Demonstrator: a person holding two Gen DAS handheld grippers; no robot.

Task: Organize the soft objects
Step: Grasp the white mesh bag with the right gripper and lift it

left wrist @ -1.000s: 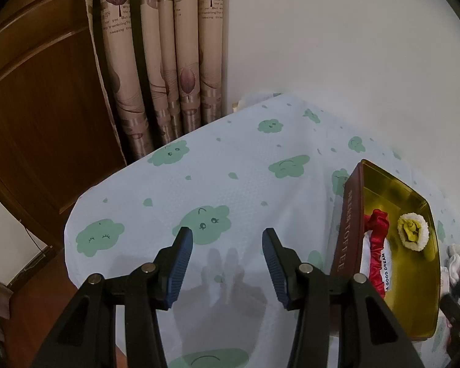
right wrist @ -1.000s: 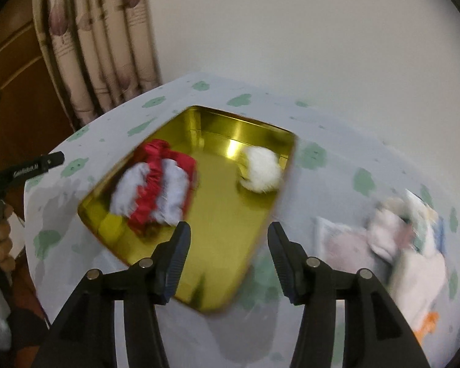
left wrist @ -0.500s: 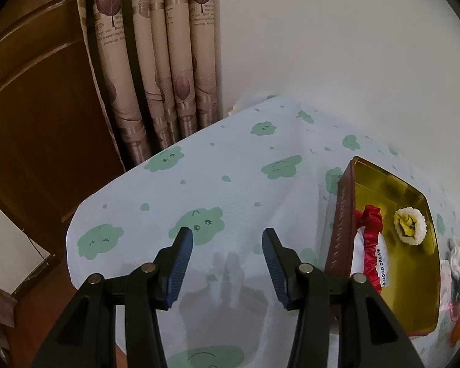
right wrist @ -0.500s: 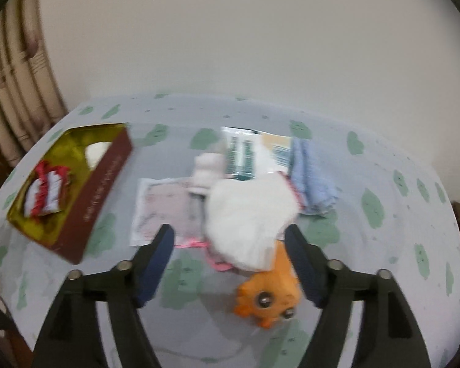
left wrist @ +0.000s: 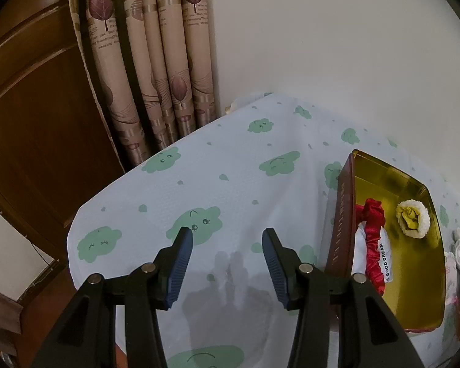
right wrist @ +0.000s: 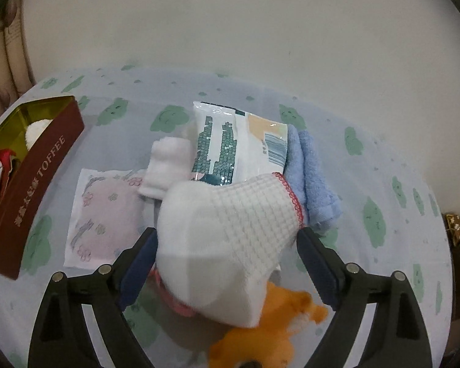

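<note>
My right gripper (right wrist: 227,234) hangs low over a pile of soft things, its jaws opening. A white waffle cloth (right wrist: 230,230) lies between the fingers, which straddle it without pressing. Under it lies an orange plush toy (right wrist: 260,337). Behind sit a blue towel (right wrist: 316,181), a tissue pack (right wrist: 230,144), a small white cloth (right wrist: 165,165) and a pink flowered packet (right wrist: 104,217). The gold toffee tin (left wrist: 340,220) holds a red and white fabric piece (left wrist: 372,245) and a yellow and white round piece (left wrist: 412,219). My left gripper (left wrist: 227,236) is open over bare tablecloth, left of the tin.
The table wears a pale cloth with green cloud prints (left wrist: 196,220) and stands against a white wall. Rolled patterned paper (left wrist: 156,61) and a wooden door (left wrist: 30,107) stand past its far left corner. The tin (right wrist: 36,184) lies left of the pile.
The right gripper swung right from above the tin to the soft pile and sank closer, its jaws widening around the white waffle cloth. The left gripper stayed put.
</note>
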